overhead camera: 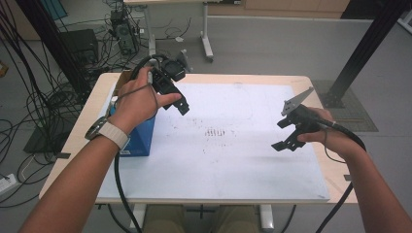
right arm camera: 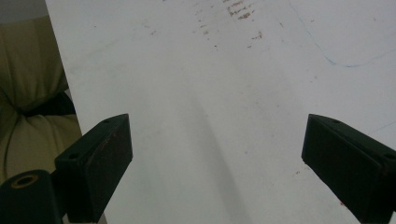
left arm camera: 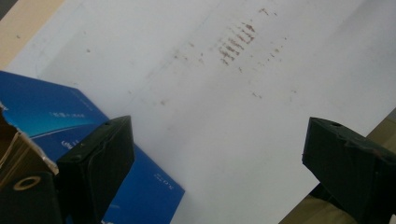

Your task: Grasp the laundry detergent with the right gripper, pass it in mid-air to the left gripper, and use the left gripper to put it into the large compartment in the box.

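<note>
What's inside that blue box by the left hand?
The blue box stands on the white sheet, its top torn open, showing brown cardboard flaps. The left hand and left gripper cover the opening; the contents cannot be seen.

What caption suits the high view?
Two open grippers, left and right, hover over a white sheet beside a blue box.

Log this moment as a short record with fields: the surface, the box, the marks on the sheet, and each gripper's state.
surface: white sheet on a wooden table
box: blue box at the sheet's left edge, partly under the left hand
marks: reddish-brown smudges near the sheet's middle
left gripper: open, empty, above the box's near side
right gripper: open, empty, over the sheet's right part
</note>
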Tool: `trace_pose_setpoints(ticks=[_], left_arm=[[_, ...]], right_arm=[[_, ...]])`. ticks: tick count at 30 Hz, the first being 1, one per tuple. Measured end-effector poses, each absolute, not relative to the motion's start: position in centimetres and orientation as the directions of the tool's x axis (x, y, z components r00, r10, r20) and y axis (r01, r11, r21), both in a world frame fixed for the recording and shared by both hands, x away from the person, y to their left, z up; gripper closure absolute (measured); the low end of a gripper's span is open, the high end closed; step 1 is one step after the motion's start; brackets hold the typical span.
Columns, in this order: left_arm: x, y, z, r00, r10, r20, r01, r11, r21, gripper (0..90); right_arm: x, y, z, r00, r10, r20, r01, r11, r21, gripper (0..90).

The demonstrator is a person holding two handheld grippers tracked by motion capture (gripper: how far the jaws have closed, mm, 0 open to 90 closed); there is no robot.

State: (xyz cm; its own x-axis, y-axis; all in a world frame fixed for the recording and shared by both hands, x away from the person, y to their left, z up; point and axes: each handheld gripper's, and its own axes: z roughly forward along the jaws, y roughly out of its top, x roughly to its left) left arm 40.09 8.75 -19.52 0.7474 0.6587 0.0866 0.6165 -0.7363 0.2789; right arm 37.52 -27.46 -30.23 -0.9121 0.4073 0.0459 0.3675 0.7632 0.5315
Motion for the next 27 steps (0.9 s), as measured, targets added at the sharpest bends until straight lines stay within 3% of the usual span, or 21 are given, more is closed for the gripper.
trace_pose_setpoints(ticks=[27], left_arm=[[39.9, 4.6, -22.3, 0.848, 0.525, 0.074, 0.503, -0.841, 0.2, 10.3]], right_arm=[[37.7, -27.3, -30.1, -0.914, 0.404, 0.042, 0.361, 0.76, 0.541, 8.7]])
